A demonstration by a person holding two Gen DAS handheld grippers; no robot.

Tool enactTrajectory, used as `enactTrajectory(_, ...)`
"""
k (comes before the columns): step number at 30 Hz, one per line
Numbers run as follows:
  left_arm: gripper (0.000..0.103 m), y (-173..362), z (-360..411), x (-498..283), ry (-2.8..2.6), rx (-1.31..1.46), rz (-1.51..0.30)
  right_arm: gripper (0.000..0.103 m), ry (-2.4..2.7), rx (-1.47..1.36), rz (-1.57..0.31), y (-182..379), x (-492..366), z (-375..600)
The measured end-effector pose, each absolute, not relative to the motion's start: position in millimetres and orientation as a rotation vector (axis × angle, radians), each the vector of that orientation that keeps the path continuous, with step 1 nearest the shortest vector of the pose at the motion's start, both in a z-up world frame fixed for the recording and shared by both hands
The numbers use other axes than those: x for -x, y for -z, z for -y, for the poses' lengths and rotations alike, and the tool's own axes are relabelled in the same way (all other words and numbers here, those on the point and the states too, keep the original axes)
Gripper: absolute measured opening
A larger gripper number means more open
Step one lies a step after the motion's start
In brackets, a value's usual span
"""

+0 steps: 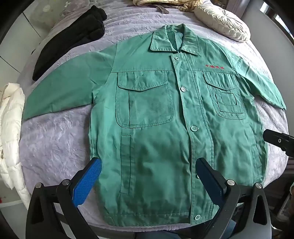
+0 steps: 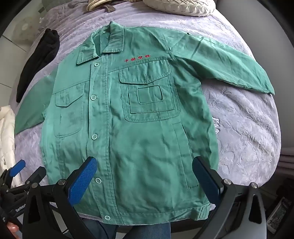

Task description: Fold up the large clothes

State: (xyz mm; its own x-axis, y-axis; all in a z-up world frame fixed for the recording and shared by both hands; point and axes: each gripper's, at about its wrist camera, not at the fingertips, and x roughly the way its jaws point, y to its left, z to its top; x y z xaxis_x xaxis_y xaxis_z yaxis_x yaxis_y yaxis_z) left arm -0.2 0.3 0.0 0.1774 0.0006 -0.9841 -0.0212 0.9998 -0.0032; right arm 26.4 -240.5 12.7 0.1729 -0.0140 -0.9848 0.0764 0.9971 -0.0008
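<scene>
Denim-blue trouser legs of the person show at the very bottom of my right wrist view, just under the edge of the bed. Above them I see both my tools released. The left gripper hangs over the lower left front of the jacket with its two blue ribbed pads spread wide and nothing between them but the cloth far below. The right gripper hangs the same way over the lower right front, jaws wide apart, holding nothing.

The green cotton work jacket with buttons and flap pockets lies flat and face up on the pale lilac crinkled bedspread, hem toward me, collar away from me. It is buttoned closed, and both sleeves are spread outward to the sides. Red embroidered characters sit above one chest pocket.

At the left edge of the bed lies a white padded garment, near the left cuff. Farther back on the left is a black folded fleece garment, just beside the left sleeve; whether they touch I cannot say. Beyond the collar, well apart from it, rests a cream pleated round cushion, and beside it some beige striped fabric, possibly a blanket, cut off by the frame.
</scene>
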Motion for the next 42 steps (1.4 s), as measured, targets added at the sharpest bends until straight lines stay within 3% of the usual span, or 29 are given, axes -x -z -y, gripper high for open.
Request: enactTrajectory(42,0.102,0.9,-7.0,0.9,-0.024,0.042,-1.362,0.103,0.051,-0.04,-1.393,-16.1,-26.9,234.2)
